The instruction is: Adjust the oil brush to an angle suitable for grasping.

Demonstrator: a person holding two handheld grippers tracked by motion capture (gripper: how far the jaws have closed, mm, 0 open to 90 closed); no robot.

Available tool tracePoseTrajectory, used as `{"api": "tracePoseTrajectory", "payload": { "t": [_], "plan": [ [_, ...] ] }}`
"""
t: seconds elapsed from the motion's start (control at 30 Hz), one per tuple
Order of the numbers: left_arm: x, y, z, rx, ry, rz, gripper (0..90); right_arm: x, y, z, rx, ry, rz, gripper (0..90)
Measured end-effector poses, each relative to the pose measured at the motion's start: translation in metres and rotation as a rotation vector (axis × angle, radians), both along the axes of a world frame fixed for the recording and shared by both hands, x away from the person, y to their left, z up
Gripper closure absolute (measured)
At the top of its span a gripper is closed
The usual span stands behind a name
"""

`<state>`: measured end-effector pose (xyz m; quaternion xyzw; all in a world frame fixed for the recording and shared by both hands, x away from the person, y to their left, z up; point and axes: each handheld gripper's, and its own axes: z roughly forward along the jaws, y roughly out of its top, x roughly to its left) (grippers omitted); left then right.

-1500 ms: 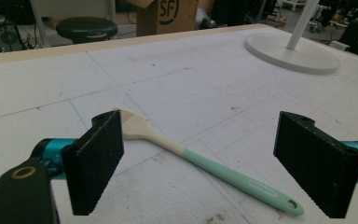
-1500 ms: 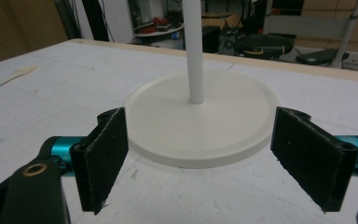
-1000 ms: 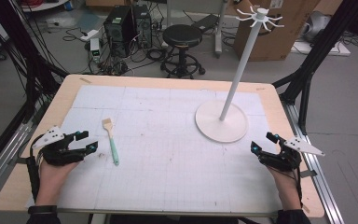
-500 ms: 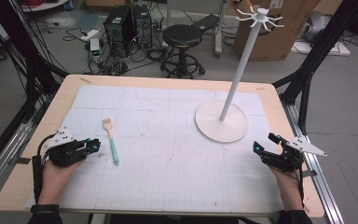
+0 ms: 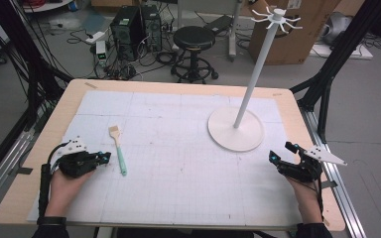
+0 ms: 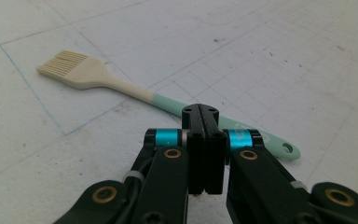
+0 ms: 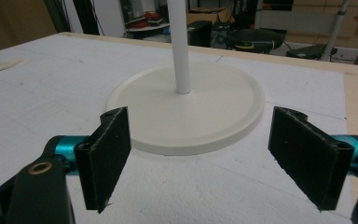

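A pastry brush (image 5: 118,150) with a cream head and teal handle lies flat on the white mat, left of centre. It also lies just beyond the jaws in the left gripper view, brush (image 6: 121,86). My left gripper (image 5: 104,157) rests low at the mat's left, short of the handle; its jaws have just been closing and now stand pressed together with nothing between them (image 6: 206,119). My right gripper (image 5: 282,152) sits near the right edge with its pads wide apart and empty (image 7: 214,154), facing the round base of a white rack stand (image 7: 186,105).
The white stand (image 5: 236,129) with hooks on top rises from the mat's right half. The wooden table edge (image 5: 54,111) frames the mat. Beyond the table stand a stool (image 5: 193,39), computer towers and cables on the floor.
The left gripper's jaws have gone from apart to pressed together, empty, and the hand has shifted slightly. The right gripper and the brush have stayed put.
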<state>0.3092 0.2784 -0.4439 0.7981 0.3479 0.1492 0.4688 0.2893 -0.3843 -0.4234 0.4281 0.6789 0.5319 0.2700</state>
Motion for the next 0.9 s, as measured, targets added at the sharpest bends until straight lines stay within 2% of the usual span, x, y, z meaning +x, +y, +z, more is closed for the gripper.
{"api": "tracePoseTrajectory", "payload": {
  "t": [0.13,0.17,0.23,0.3,0.33,0.47,0.77,0.83,0.9],
  "plan": [
    [0.001,-0.007,-0.003,0.024,0.01,-0.023,89.9,0.0,0.0,0.0,0.001,0.0,0.001,21.0],
    [0.002,-0.011,-0.005,0.036,0.025,-0.03,89.9,0.0,0.0,0.0,0.001,0.0,0.001,21.0],
    [0.003,-0.013,-0.006,0.036,0.033,-0.035,89.9,0.0,0.0,0.0,0.003,0.003,-0.001,21.0],
    [0.005,-0.019,-0.007,0.082,0.047,-0.04,89.9,0.0,0.0,0.0,0.004,0.002,0.0,21.0],
    [0.005,-0.021,-0.007,0.089,0.051,-0.045,89.9,0.0,0.0,0.0,0.006,0.003,0.0,21.1],
    [0.006,-0.026,-0.007,0.087,0.052,-0.055,89.9,0.0,0.0,0.0,0.005,0.005,0.0,21.3],
    [0.018,-0.053,-0.006,0.105,0.043,-0.055,89.9,0.001,0.0,0.0,0.001,-0.004,0.002,21.9],
    [0.022,-0.061,-0.004,0.132,0.044,-0.052,89.9,0.002,0.0,0.0,0.0,-0.005,0.004,22.0],
    [0.028,-0.071,-0.004,0.14,0.037,-0.049,89.9,0.002,0.0,0.0,0.0,-0.003,0.004,22.2]
  ]
}}
